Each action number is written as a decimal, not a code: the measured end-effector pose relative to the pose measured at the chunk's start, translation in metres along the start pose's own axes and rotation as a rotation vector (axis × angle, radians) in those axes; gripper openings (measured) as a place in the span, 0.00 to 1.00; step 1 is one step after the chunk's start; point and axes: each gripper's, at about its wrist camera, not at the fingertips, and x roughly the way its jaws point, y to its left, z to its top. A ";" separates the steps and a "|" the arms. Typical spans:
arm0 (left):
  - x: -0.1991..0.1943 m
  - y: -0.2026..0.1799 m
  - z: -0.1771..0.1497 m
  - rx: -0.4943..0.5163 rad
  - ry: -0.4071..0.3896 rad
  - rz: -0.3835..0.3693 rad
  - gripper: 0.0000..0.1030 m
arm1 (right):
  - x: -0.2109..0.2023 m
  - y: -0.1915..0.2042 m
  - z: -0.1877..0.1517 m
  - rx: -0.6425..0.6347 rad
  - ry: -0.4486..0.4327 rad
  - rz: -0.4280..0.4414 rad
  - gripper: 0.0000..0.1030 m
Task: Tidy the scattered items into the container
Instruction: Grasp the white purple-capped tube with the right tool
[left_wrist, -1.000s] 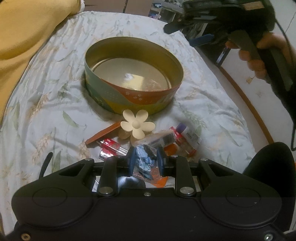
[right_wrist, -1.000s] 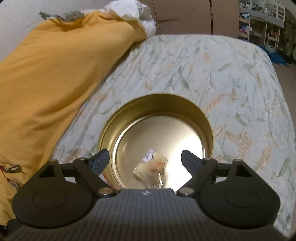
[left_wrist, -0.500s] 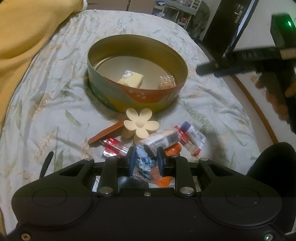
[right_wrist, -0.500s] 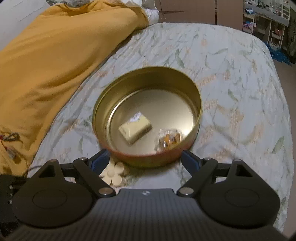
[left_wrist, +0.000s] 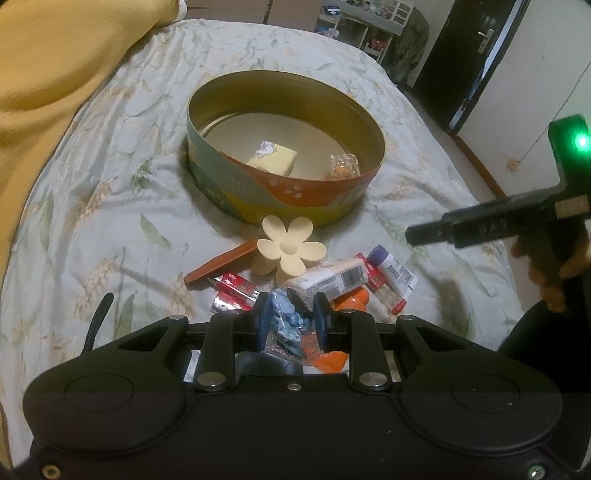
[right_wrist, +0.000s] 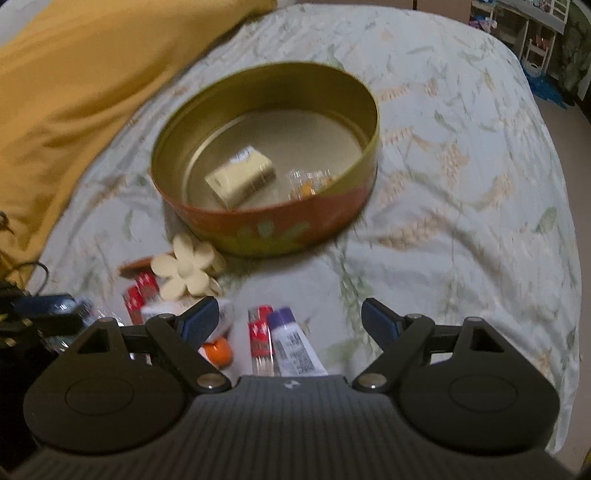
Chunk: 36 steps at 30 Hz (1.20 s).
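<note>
Leftmost, yellow blanket (left_wrist: 55, 74) along the bed (left_wrist: 110, 177) edge. Left claw (left_wrist: 290, 325) clamped on a blue crinkly packet (left_wrist: 286, 325) amid the pile just short of the round tin (left_wrist: 284, 199). Right claw (right_wrist: 290, 321) spread wide above a barcoded tube (right_wrist: 291, 347); print too blurred to read. Bare bedspread rightward.

Floral bedspread (left_wrist: 110, 177), mustard blanket (left_wrist: 48, 74), dark door (left_wrist: 469, 55), perhaps shelving (left_wrist: 354, 22).

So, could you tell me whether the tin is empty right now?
Not empty: the tin holds a small yellow box and a clear wrapped sweet.
</note>
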 end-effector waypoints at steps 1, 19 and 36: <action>0.000 0.000 0.000 -0.001 0.000 0.001 0.22 | 0.003 0.000 -0.002 -0.001 0.008 0.000 0.87; 0.010 0.002 -0.001 -0.003 0.022 0.037 0.22 | 0.062 0.020 -0.018 -0.131 0.125 -0.081 0.47; -0.001 -0.002 0.011 0.015 -0.003 0.040 0.22 | 0.027 0.007 -0.023 -0.014 0.094 0.038 0.26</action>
